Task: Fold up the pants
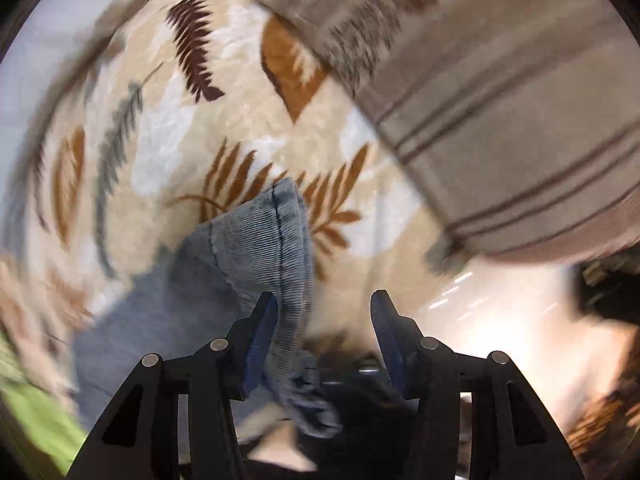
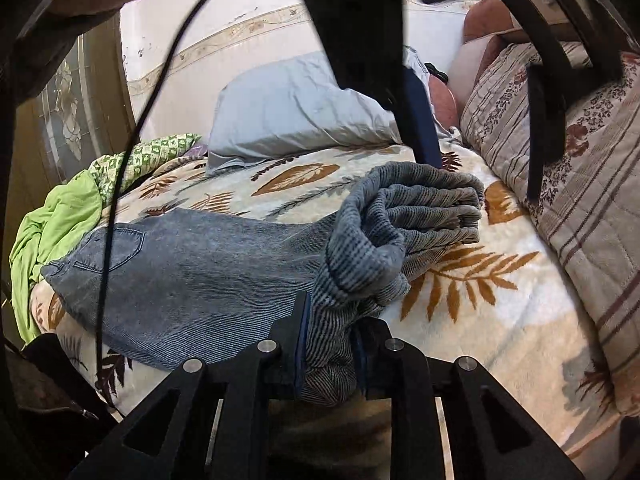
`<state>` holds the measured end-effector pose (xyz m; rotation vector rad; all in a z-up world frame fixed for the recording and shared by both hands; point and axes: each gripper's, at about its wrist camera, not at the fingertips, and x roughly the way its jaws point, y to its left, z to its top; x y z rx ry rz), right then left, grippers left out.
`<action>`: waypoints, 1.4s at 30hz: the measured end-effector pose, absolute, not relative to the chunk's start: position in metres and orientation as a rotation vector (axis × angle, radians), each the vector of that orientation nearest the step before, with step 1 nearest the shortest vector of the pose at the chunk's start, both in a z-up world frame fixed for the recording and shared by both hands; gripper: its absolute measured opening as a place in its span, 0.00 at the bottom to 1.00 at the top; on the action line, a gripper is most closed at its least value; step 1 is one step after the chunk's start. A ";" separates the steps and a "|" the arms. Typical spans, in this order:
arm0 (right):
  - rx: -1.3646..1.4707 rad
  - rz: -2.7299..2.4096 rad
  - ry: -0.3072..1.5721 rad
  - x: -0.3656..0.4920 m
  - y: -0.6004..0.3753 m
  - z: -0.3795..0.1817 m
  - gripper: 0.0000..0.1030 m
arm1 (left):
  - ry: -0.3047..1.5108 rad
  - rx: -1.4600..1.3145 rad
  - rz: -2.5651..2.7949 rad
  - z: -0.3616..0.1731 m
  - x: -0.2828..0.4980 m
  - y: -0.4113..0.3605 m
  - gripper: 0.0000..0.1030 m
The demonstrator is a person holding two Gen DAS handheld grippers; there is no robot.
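My left wrist view is smeared with motion blur: the leaf-patterned blanket (image 1: 224, 128) streaks toward the rim, a green cloth (image 1: 36, 416) at the near left is only a smudge, and the bright patch at the near right is washed out past telling. The pants (image 1: 260, 240) run down behind my left gripper (image 1: 324, 312), their near end lost among the dark parts. In the right wrist view, my right gripper (image 2: 330, 344) covers the bunched cloth's near end, and the dark frame overhead hides part of the grey pillow (image 2: 288, 108).

No legible text — none anywhere.
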<state>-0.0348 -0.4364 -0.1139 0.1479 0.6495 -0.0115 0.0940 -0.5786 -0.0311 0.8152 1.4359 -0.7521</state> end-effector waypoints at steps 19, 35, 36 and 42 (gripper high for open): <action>0.274 -0.035 0.629 -0.050 -0.463 -0.106 0.20 | 1.412 0.604 -0.723 -0.042 0.120 -0.542 0.13; -0.033 0.096 0.647 -0.022 -0.364 -0.066 0.21 | 1.488 0.091 -0.713 -0.018 0.191 -0.342 0.13; -0.054 0.111 0.659 -0.020 -0.355 -0.068 0.21 | 1.494 0.064 -0.706 -0.022 0.194 -0.327 0.13; -0.186 0.182 0.752 -0.003 -0.308 -0.083 0.23 | 1.557 -0.079 -0.641 -0.058 0.211 -0.258 0.14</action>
